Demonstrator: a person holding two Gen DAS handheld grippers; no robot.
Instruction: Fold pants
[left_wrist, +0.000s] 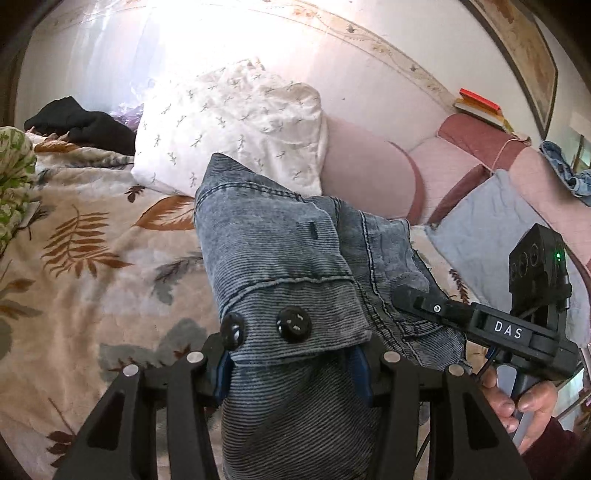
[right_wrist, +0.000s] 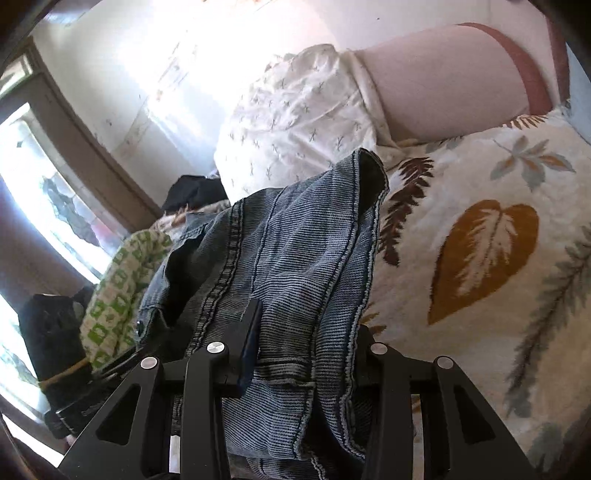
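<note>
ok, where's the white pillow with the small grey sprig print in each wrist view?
Left wrist: white pillow with small grey sprig print sits upper centre, above the grey-blue denim pants.
Right wrist: same pillow sits upper centre, right of the bright window.
Shared landmark: the pink bolster cushion lies against the pillow's right side in both.

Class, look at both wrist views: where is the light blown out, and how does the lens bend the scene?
Left wrist view: glare whitens the wall above the white pillow; the wall border curves and dark corners ring the frame. Right wrist view: the window and wall are overexposed; the door frame bows; the jeans stay sharp.
</note>
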